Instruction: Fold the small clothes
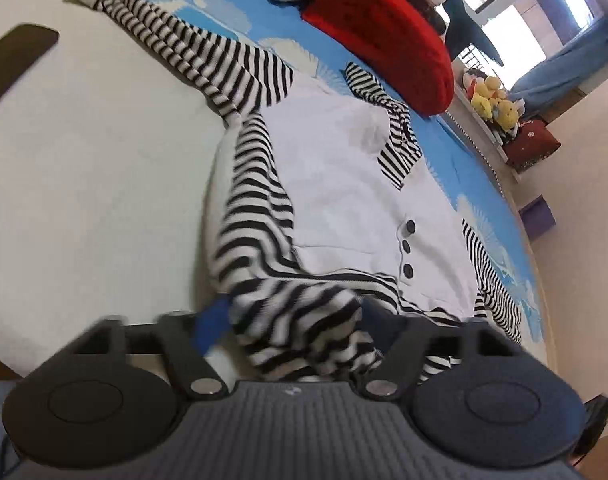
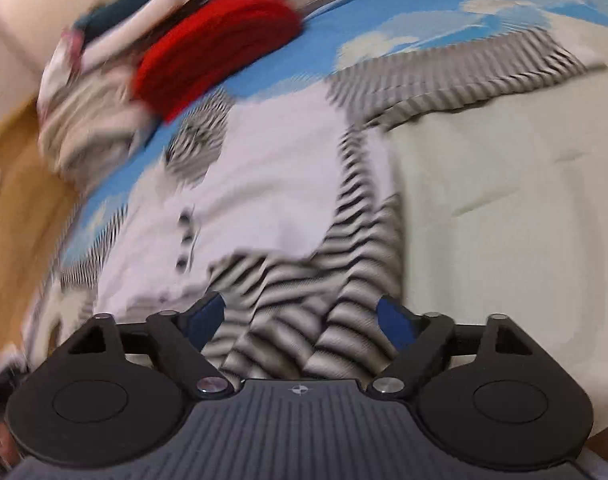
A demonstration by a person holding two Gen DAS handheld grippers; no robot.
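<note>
Left gripper point(image 1: 294, 320): jaws stand wide apart, with a bunched end of striped sleeve point(image 1: 304, 320) lying between the blue pads point(image 1: 212, 316). The pads do not seem to press it, so the cloth looks let go, not held.
Right gripper point(image 2: 304, 316): also spread wide over the near striped cloth, pads point(image 2: 206, 316) clear of it on both sides; nothing held. This view is blurred, so fine contact cannot be told.
Garment point(image 1: 343, 184): a small white top with striped sleeves and three dark buttons point(image 1: 405, 246), lying flat on the bed point(image 1: 84, 168), just beyond both grippers.
Near sleeve: laid along the left side of the white body down to the near hem, probably folded inward to narrow the top.
Far sleeve point(image 1: 172, 36): stretched out far left, off the body, not yet folded in.
Right sleeve point(image 1: 491, 276): only a striped edge shows at the right side.
Sheet point(image 1: 495, 208): blue with white shapes, under the far part of the top.
Red cushion point(image 1: 383, 36): far right, just beyond the collar, apart from the work.
Toys point(image 1: 491, 100): yellow, past the bed's far right edge.
Step judged: one sleeve fold done; the far sleeve likely comes next.
</note>
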